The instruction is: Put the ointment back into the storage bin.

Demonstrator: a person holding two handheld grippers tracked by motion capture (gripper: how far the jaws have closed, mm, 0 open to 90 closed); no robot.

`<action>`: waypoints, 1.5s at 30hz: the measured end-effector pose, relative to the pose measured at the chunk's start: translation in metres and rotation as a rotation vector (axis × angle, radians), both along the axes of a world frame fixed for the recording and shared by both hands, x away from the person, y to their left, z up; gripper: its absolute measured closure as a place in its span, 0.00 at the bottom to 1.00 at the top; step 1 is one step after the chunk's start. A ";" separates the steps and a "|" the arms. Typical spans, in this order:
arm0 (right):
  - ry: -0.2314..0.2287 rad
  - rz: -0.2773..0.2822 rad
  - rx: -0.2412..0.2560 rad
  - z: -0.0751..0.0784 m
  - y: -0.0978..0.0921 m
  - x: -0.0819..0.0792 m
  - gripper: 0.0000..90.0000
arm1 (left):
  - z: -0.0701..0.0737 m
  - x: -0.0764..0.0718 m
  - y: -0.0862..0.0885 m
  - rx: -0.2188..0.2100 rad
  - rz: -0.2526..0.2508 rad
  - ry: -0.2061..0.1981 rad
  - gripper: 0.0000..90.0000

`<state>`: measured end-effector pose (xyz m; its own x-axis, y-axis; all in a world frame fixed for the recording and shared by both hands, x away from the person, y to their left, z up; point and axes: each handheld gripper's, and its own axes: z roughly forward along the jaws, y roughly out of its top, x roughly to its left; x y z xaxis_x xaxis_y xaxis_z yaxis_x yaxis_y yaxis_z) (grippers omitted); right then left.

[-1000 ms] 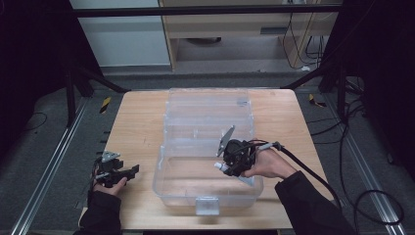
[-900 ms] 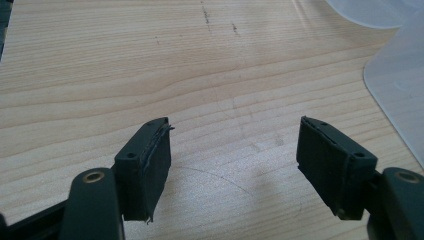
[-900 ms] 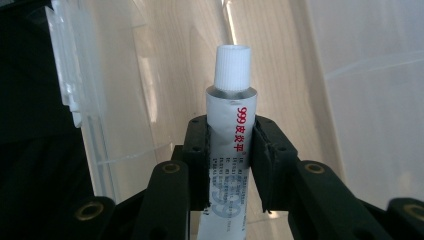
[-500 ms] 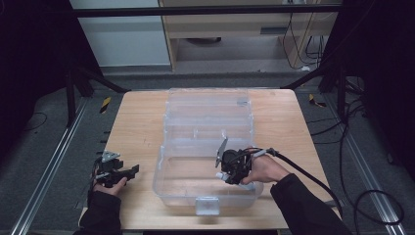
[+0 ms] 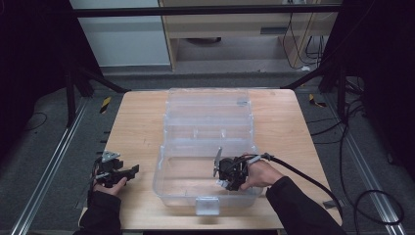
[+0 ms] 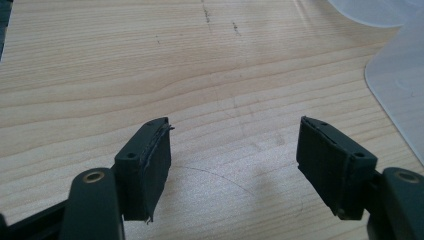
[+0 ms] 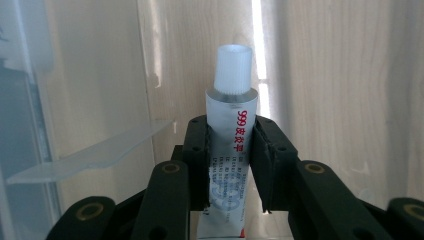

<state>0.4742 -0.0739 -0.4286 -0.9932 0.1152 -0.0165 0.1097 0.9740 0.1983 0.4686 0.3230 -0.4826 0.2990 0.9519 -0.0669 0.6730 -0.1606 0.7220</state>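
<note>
- The ointment tube (image 7: 231,135), silver with a white ribbed cap and red print down its side, is clamped between the jaws of my right gripper (image 7: 231,150); the cap stands clear above the pads and the crimped tail runs down out of sight between the jaw arms.
- In the high view the tube (image 5: 217,161) sticks up and slightly forward from my right gripper (image 5: 226,171), which I hold low inside the near, deep half of the clear plastic box (image 5: 169,178).
- I judge the carry as good as done: the tube is inside the box walls, with the box floor and the wood grain under it close behind the cap. What is left is to lay it down, let go and lift out. I cannot tell whether it already touches the floor.
- A clear tray edge (image 7: 90,152) juts in beside my jaws, so I would mind it when opening.
- My left gripper (image 6: 235,160) is idle, jaws spread wide with nothing between them, over bare table (image 6: 150,60) well left of the box.
- Against the earlier pictures, my right hand (image 5: 259,174) has come nearer to me and lower, from over the middle of the box into its near half; the left gripper (image 5: 116,169) has not shifted.
</note>
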 end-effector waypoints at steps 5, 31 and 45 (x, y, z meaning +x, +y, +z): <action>0.003 0.015 -0.012 -0.005 0.002 -0.001 0.78 | 0.000 0.000 0.000 0.001 -0.001 0.001 0.33; 0.042 0.020 -0.036 -0.016 0.004 -0.004 0.77 | -0.001 0.000 -0.001 0.003 -0.006 0.006 0.33; -0.087 -0.207 0.216 0.036 -0.040 -0.009 0.62 | 0.000 0.000 -0.001 0.003 -0.004 0.006 0.33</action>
<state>0.4653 -0.1135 -0.3927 -0.9442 0.3249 -0.0533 0.2749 0.8671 0.4153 0.4685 0.3223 -0.4830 0.3026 0.9508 -0.0659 0.6764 -0.1655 0.7177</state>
